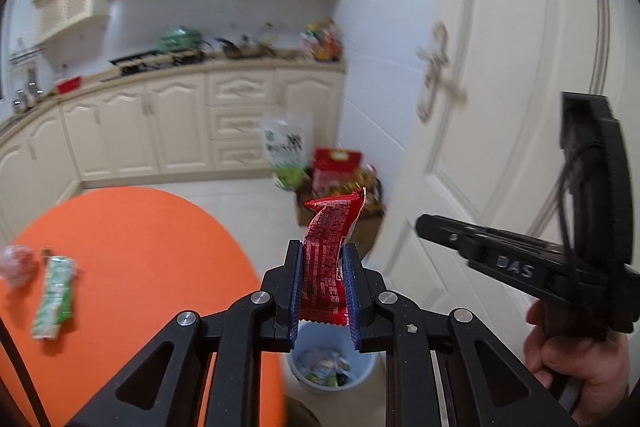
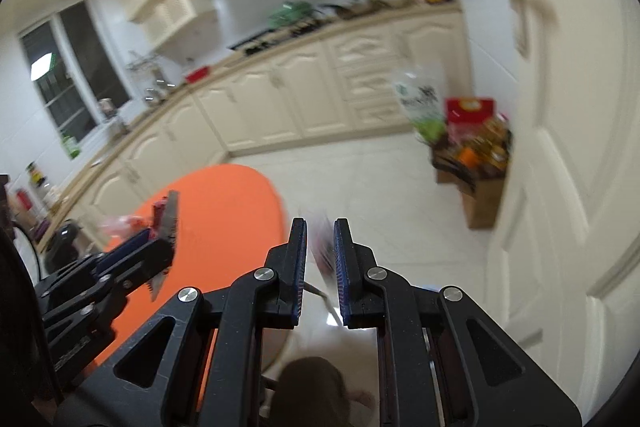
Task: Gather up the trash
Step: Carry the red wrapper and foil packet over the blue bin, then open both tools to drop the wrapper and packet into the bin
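Red wrapper [image 1: 328,259] sits pinched upright in the left hand-held gripper [image 1: 324,259], above the blue bin [image 1: 332,367]. Right hand-held gripper [image 2: 320,247] is pressed together on something blurred.

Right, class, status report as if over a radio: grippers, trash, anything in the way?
Left gripper shut on red wrapper. Right gripper shut on a blurred wrapper. Bin below, path clear. Green wrapper left on table.

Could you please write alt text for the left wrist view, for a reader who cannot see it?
The black left gripper is shut on a crinkled red foil wrapper above a pale blue plastic bin holding trash. At left, a round orange table carries a green and white wrapper; at right, a hand holds the right gripper.
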{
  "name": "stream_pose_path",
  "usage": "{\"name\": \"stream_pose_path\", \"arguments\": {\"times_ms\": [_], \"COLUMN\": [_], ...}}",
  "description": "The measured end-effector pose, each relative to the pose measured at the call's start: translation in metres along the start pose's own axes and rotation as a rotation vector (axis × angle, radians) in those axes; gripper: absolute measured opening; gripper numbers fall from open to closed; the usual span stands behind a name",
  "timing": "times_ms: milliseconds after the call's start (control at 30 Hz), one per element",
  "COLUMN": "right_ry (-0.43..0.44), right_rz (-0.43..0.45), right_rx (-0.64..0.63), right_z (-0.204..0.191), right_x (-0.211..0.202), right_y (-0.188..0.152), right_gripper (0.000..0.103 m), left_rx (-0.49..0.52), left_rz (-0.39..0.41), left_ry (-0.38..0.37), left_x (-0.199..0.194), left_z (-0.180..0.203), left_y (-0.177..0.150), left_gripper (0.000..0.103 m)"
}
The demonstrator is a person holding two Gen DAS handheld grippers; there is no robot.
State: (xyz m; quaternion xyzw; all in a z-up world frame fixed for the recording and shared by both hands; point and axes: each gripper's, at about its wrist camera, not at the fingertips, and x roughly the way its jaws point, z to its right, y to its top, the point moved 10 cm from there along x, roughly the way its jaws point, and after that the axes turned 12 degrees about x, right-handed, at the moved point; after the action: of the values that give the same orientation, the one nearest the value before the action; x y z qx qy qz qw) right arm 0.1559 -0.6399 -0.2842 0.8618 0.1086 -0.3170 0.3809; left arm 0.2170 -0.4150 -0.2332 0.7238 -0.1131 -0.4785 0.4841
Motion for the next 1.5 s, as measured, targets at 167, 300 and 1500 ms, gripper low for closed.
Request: {"name": "stream_pose_path", "arguments": {"times_ms": [167, 300, 1500], "right_ry": [-0.066, -0.119, -0.288], "right_rz": [-0.079, -0.171, -0.354], "right_rx": [0.096, 0.148, 0.414], "right_z": [0.070, 0.114, 0.267], "right_x": [0.046, 0.085, 0.172], "right_y": [-0.011, -0.030, -0.085], "right_gripper": [0.013, 0.013, 0.103], "left_rx": [0.029, 0.040, 0.015], "left_rz": [-0.101, -0.214, -0.643], "left_ry": [-0.050, -0.081, -0.042], "left_x": [0.055, 0.106, 0.352], "left_z": [0.010, 0.018, 0.061], "left_y": [-0.008, -0.025, -0.057], "left_gripper": [0.015, 0.015, 0.080]}}
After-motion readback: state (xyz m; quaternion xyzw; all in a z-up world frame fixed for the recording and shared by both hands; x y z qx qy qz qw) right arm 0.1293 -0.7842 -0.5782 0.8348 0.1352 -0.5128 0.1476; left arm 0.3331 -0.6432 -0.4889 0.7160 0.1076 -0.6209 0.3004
